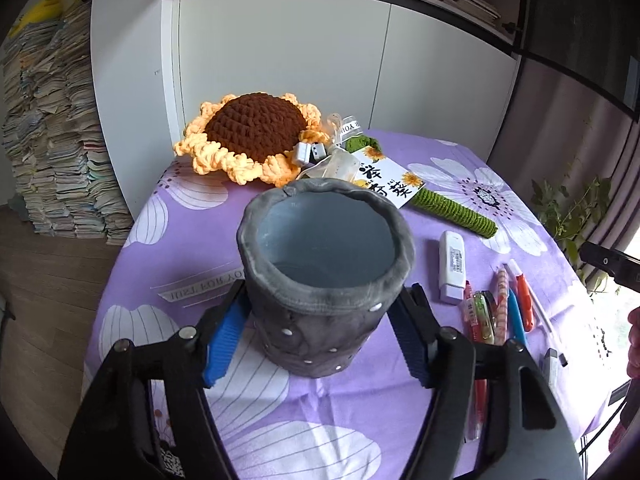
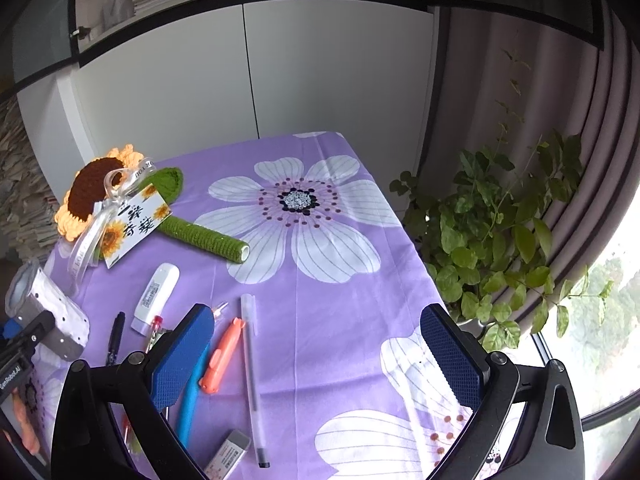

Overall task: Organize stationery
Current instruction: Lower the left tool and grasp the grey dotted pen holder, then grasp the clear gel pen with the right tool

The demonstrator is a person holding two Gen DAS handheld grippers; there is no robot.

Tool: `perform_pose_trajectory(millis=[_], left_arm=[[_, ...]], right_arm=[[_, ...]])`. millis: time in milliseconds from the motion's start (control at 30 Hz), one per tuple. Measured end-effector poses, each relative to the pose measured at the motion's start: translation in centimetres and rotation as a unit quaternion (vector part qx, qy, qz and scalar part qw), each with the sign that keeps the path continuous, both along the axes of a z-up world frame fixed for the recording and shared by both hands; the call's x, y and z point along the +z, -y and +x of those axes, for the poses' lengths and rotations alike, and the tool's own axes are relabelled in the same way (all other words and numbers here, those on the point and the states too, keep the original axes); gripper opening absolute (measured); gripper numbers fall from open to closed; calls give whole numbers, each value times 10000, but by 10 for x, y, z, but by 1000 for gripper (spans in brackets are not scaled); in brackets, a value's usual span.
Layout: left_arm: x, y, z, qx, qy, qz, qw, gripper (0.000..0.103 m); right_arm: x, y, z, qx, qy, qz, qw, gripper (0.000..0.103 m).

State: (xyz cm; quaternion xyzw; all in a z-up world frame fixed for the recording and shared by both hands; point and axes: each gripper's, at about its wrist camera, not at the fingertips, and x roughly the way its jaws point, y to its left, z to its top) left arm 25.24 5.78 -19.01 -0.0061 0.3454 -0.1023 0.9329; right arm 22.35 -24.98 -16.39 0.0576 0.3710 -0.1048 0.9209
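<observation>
My left gripper (image 1: 320,336) is shut on a grey fabric pen holder (image 1: 324,272) with white dots, upright and empty, on the purple flowered tablecloth (image 1: 360,400). The holder also shows at the left edge of the right wrist view (image 2: 52,316). Right of it lie a white correction tape (image 1: 452,266), several pens (image 1: 496,312) and an orange pen (image 1: 525,300). My right gripper (image 2: 316,356) is open and empty above the cloth. Below it lie the orange pen (image 2: 224,354), a clear gel pen (image 2: 252,376), a blue pen (image 2: 192,396), a black marker (image 2: 115,336), an eraser (image 2: 228,454) and the correction tape (image 2: 156,296).
A crocheted sunflower (image 1: 252,140) with a green stem (image 1: 456,210) and a card (image 1: 384,180) lies at the table's far side. White cabinets stand behind. A paper stack (image 1: 52,140) is on the left. A potted plant (image 2: 492,248) stands beyond the right table edge.
</observation>
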Motion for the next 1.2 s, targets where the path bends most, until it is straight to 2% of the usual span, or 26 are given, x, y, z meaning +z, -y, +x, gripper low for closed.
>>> perform_pose_trajectory(millis=[233,433,500,567,633,667,733,867,1033,1200], left_arm=[[0,4,-12,-313,165,265,9990,68],[2,1,-29,-484,118,338,9982,68],[2,-1,-32,-476,99,333,9983,68],[1,-1,-34,-475,104,356,9982,68],[-1,-2,-34,-470,95,345,9983,68],[-1,-2,-34,-467,96,333,9983,68],[-2,-2,-34,-463,98,302,9984,68],[-2,-3,-34,-451,106,257,9986,68],[-3,-3,-35,-437,94,252,9987,68],[-3,-3,-37,-435,91,277,9986,68]], right_arm=[[-2,1,5,1,-67,2,10000,103],[-6,-1,10,136,-289,-63,9995,103],[-9,-4,12,275,-439,-123,9986,94],[-16,-11,13,483,-646,-259,9964,59],[-24,-17,12,712,-878,-274,9932,40],[-28,-17,11,790,-980,-213,9918,35],[-35,-17,9,912,-1132,-3,9894,32],[-38,-16,13,896,-1215,166,9884,32],[-34,-20,27,947,-1230,79,9878,32],[-33,-21,58,968,-1304,119,9866,32]])
